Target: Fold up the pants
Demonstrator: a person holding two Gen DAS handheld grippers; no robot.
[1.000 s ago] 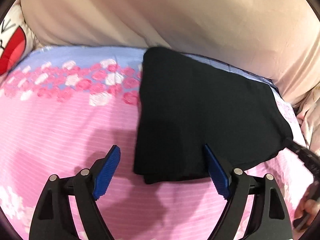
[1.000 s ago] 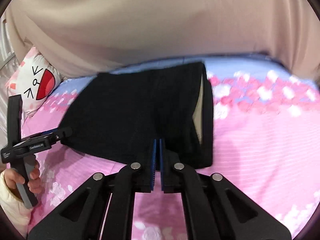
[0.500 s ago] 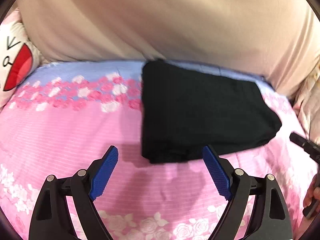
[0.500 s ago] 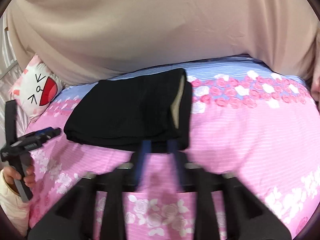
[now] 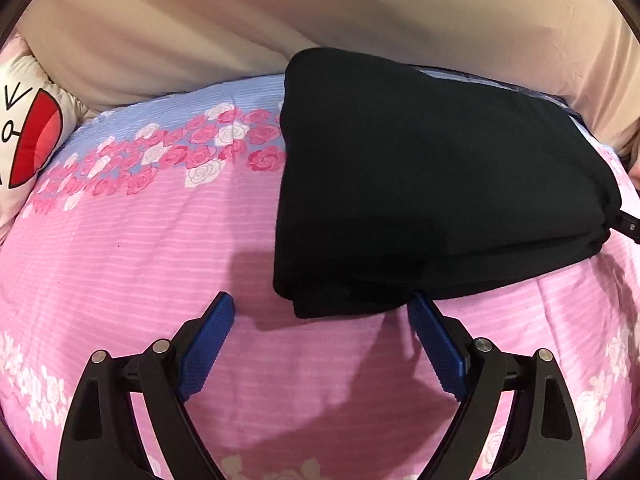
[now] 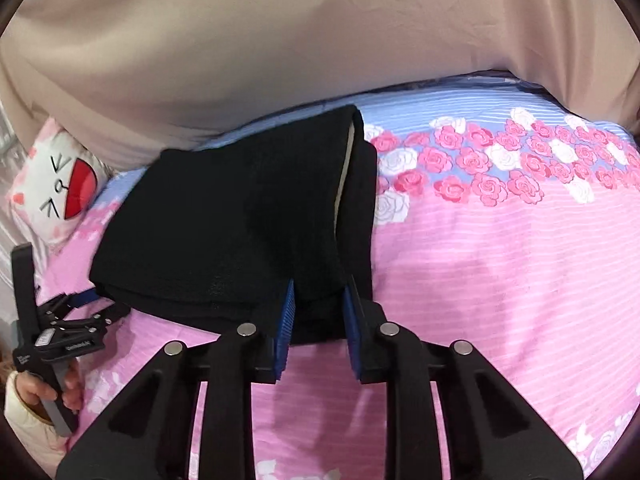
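The black pants (image 5: 432, 184) lie folded in a thick stack on the pink rose-print bedspread (image 5: 132, 248). My left gripper (image 5: 320, 312) is wide open, its blue pads just short of the stack's near left corner. In the right wrist view the pants (image 6: 240, 236) show a pale inner lining along their right fold. My right gripper (image 6: 318, 300) is open a little, its blue pads on either side of the stack's near edge. The left gripper (image 6: 76, 304) also shows there at the stack's left end.
A beige quilt (image 5: 320, 12) is heaped behind the pants. A white cartoon-face pillow (image 6: 60, 184) lies at the far left. Bare bedspread (image 6: 500, 280) stretches to the right of the pants.
Both grippers pulled back from the pants half a second ago and have come forward to the stack again. The right gripper was shut one second ago and is now open.
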